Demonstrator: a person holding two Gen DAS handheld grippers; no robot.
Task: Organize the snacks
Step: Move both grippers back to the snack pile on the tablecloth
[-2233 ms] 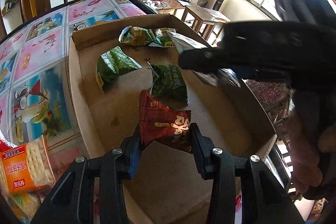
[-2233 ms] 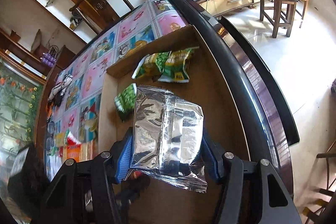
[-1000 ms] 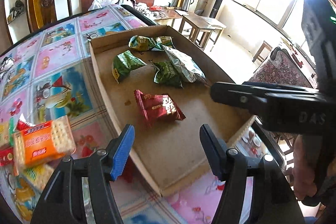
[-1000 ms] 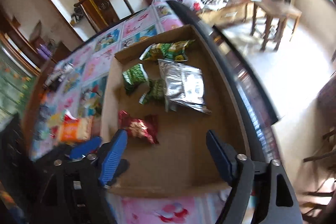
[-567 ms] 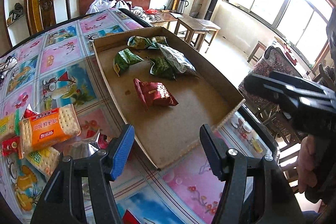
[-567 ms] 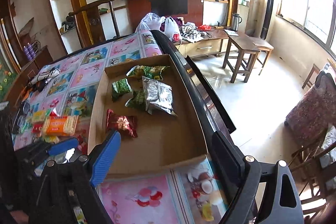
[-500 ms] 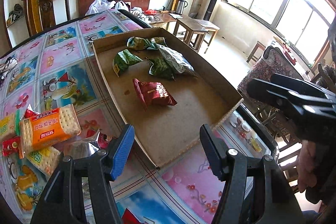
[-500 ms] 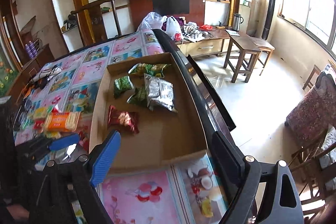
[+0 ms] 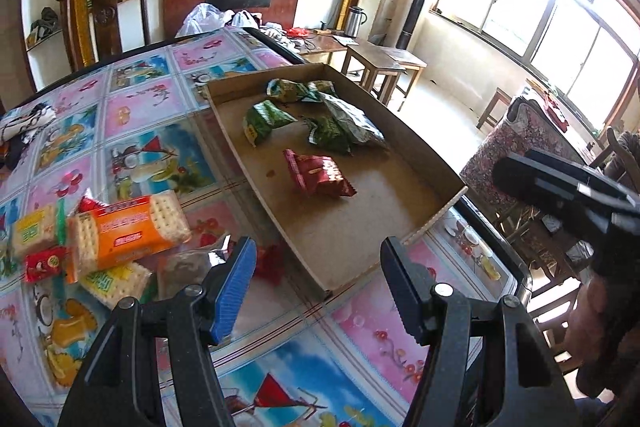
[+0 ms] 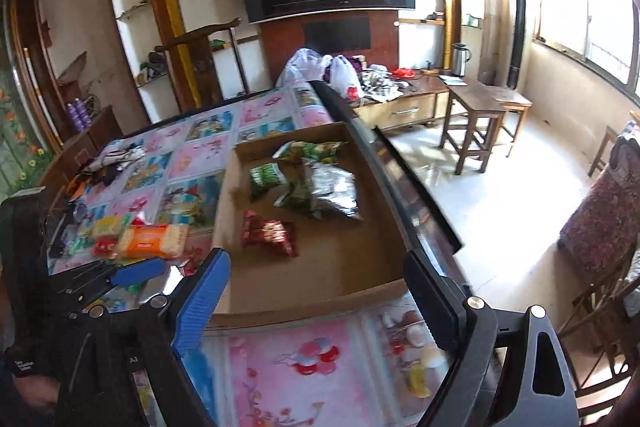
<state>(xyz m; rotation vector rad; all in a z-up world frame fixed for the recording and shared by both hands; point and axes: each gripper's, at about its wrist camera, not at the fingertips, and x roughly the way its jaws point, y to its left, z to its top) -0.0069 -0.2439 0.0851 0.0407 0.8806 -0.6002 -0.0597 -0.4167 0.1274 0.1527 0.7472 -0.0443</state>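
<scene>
Left wrist view has the left gripper [image 9: 318, 279] hanging over the near end of the cardboard tray [image 9: 436, 169], jaws apart with nothing between them, so it's released. Inside the tray there's a red snack pack [image 9: 320, 175] roughly mid-tray, and farther toward the tray's far end a silver foil bag [image 9: 352, 121] lying partly over a dark green packet [image 9: 328, 133]. Another green packet [image 9: 264, 119] sits by the tray's left wall, and 2 more green-yellow packets [image 9: 296, 90] are bunched against the far wall.

Left of the tray, out on the flowery tablecloth [image 9: 152, 155], is the unsorted pile: an orange cracker pack [image 9: 128, 231] on top, a yellow-green cracker pack [image 9: 114, 281] under its near edge, a small red pack [image 9: 44, 263] on its left side (some crinkly clear wrapper just beside the tray's near-left corner too, can't tell what it is).

Right wrist view shows the right gripper [image 10: 316, 295] spread wide and empty; its jaws have just been opening, nothing between them. It's off the near end of the tray [image 10: 228, 211], with the red pack [image 10: 270, 231] and foil bag [image 10: 330, 189] lying in the tray beyond it.
</scene>
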